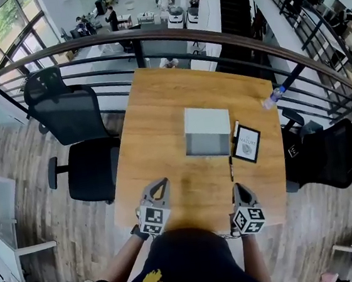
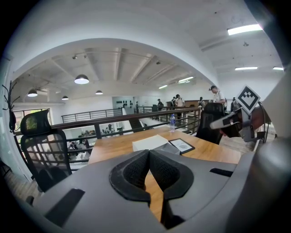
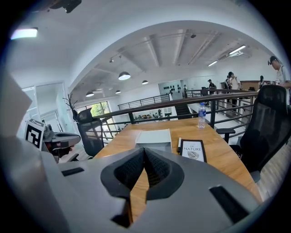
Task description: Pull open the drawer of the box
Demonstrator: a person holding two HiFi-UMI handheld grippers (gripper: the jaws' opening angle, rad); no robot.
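On the light wooden table (image 1: 159, 107), the grey two-jaw left gripper (image 1: 161, 183) and the matching right gripper (image 1: 237, 188) were clenched on nothing, short of the white square box (image 1: 206, 122), its grey front facing them; a black-framed print (image 1: 247, 143) lay just right of the box; a clear plastic bottle (image 1: 273, 98) stood beyond, further right.

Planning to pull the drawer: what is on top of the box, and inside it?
Nothing lies on the box: its white top is bare. The inside cannot be seen; the grey front covers it.
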